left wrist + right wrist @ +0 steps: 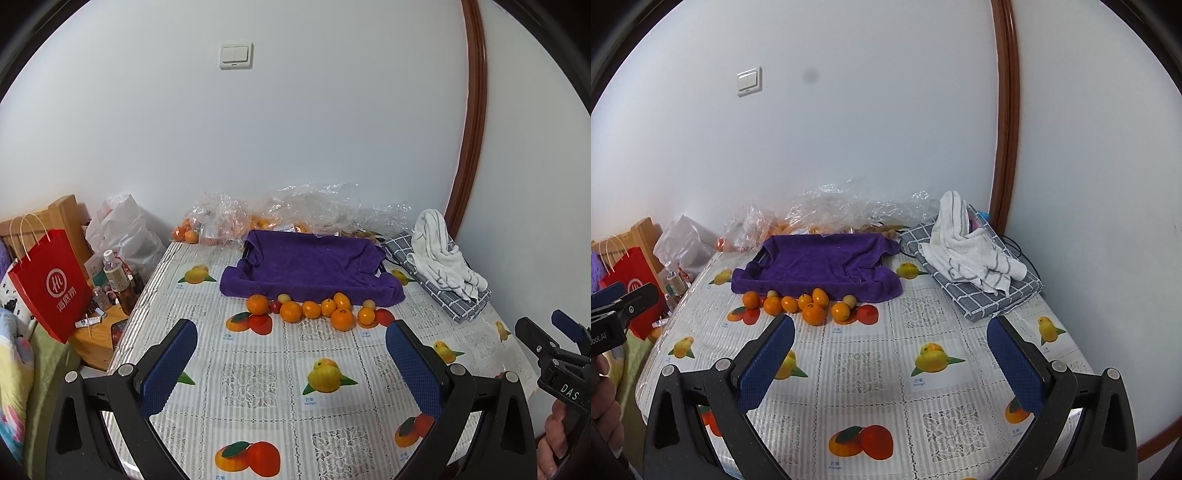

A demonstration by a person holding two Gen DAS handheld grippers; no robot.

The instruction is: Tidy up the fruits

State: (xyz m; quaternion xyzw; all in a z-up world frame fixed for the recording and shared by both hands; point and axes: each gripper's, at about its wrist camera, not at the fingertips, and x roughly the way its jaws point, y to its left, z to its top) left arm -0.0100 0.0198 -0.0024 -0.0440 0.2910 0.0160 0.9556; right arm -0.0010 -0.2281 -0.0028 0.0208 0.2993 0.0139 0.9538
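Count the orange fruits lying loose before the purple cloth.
7 orange fruits: five in a row along the purple cloth front edge, two just nearer. Others in plastic bags behind may be hidden.

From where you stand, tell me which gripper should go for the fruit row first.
Left, probably. The left gripper is open with the fruit row framed straight ahead between its fingers. From the right gripper, also open, the row sits off toward its left finger, by the purple towel.

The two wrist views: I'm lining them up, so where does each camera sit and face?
Left wrist: on the left gripper, low over the table, facing the fruit; right gripper at right edge.
Right wrist: on the right gripper, same direction; left gripper at left edge.
Shared: fruit, purple towel.
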